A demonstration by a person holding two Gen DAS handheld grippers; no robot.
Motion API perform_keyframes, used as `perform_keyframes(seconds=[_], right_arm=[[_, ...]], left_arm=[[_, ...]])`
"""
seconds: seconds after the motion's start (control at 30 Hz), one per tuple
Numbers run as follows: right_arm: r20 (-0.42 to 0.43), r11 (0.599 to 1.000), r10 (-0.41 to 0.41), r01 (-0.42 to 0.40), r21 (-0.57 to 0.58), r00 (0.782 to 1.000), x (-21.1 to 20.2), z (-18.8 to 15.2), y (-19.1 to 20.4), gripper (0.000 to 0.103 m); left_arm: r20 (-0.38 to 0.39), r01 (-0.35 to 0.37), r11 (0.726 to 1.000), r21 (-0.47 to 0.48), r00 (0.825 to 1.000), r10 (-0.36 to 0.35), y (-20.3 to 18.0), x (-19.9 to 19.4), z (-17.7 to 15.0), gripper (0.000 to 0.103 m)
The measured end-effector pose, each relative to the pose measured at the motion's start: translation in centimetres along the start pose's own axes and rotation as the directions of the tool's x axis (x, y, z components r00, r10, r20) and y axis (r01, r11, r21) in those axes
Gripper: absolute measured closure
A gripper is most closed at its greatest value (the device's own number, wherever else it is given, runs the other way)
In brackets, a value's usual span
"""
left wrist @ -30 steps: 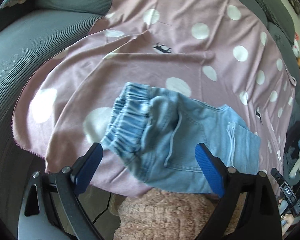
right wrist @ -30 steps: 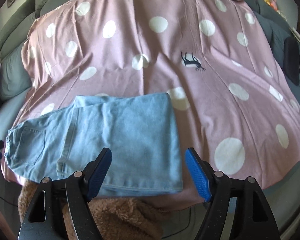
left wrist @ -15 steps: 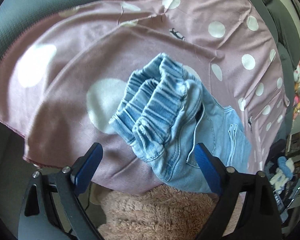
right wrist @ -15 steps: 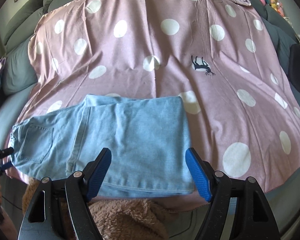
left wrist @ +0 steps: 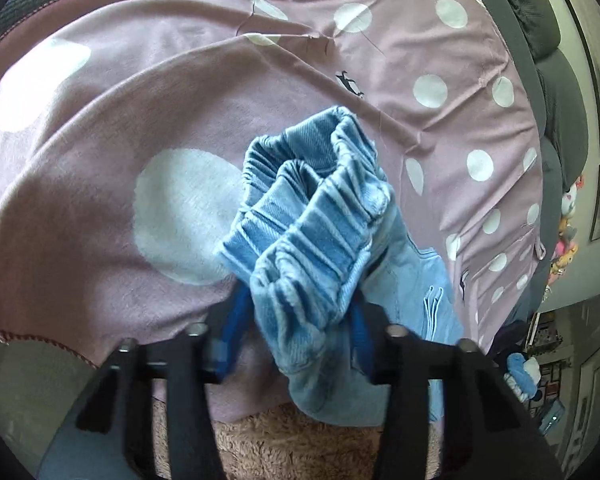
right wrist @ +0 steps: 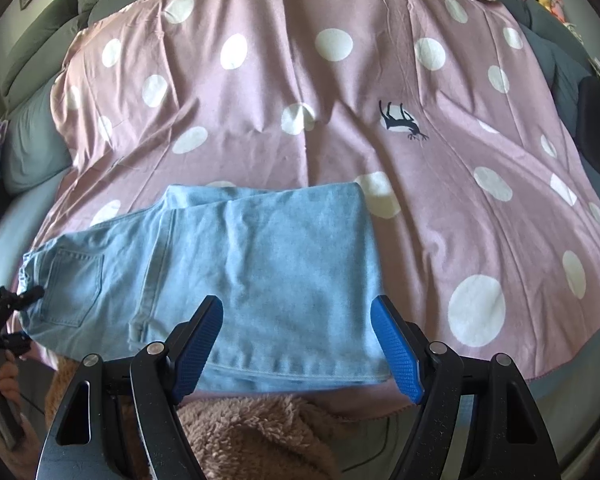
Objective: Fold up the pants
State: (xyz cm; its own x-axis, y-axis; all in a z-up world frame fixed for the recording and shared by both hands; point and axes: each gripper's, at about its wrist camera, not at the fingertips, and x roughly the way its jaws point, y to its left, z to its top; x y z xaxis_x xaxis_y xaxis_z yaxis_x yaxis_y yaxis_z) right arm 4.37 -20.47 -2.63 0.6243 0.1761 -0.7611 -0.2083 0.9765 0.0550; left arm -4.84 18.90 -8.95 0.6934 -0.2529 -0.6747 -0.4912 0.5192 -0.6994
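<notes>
Pants (right wrist: pixel 268 280) folded on the dotted blanket (right wrist: pixel 300 80), my left tongs (left wrist: pixel 296 316) just closed onto the bunched waistband (left wrist: pixel 312 216), my right tongs (right wrist: pixel 296 344) open above the hem.

the left gripper (left wrist: pixel 296 320) has just been closing, and its blue pads (left wrist: pixel 233 320) now pinch the bunched elastic waistband (left wrist: pixel 312 216) of the jeans (left wrist: pixel 416 292). the jeans lie on a pink sheet (left wrist: pixel 100 160) with white dots. a fuzzy tan blanket (left wrist: pixel 284 444) shows below, and a grey sofa (left wrist: pixel 540 32) at the top right.
</notes>
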Motion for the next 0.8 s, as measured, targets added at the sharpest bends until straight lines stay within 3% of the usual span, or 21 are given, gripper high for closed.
perform_keyframes(seconds=[0.13, 0.2, 0.33, 0.5, 0.7, 0.8], right_arm=[[0.001, 1.0, 0.002, -0.002, 0.015, 1.0, 0.0, 0.0, -0.4, 0.027], [0.002, 1.0, 0.0, 0.0, 0.022, 1.0, -0.2, -0.1, -0.7, 0.027], [0.011, 0.999, -0.005, 0.004, 0.036, 1.0, -0.4, -0.2, -1.5, 0.027], [0.019, 0.997, -0.006, 0.004, 0.071, 1.0, -0.5, -0.3, -2.9, 0.027], [0.017, 0.994, -0.009, 0.007, 0.111, 1.0, -0.6, -0.7, -4.4, 0.027], [0.01, 0.991, -0.008, 0.007, 0.134, 1.0, -0.5, -0.9, -5.2, 0.027]], left_arm=[[0.052, -0.029, 0.997, 0.065, 0.998, 0.025, -3.1, -1.0, -0.3, 0.074], [0.09, 0.013, 0.991, 0.134, 0.996, -0.025, -5.9, -2.4, -0.4, 0.076], [0.094, 0.1, 0.955, 0.278, 0.987, -0.13, -12.0, -4.0, -1.1, 0.077], [0.0, 0.17, 0.87, 0.462, 0.981, -0.192, -19.1, -2.6, -4.1, 0.079], [-0.152, 0.212, 0.78, 0.589, 0.977, -0.15, -24.0, 2.8, -8.4, 0.08], [-0.222, 0.215, 0.761, 0.612, 0.97, -0.096, -24.8, 6.1, -10.2, 0.08]])
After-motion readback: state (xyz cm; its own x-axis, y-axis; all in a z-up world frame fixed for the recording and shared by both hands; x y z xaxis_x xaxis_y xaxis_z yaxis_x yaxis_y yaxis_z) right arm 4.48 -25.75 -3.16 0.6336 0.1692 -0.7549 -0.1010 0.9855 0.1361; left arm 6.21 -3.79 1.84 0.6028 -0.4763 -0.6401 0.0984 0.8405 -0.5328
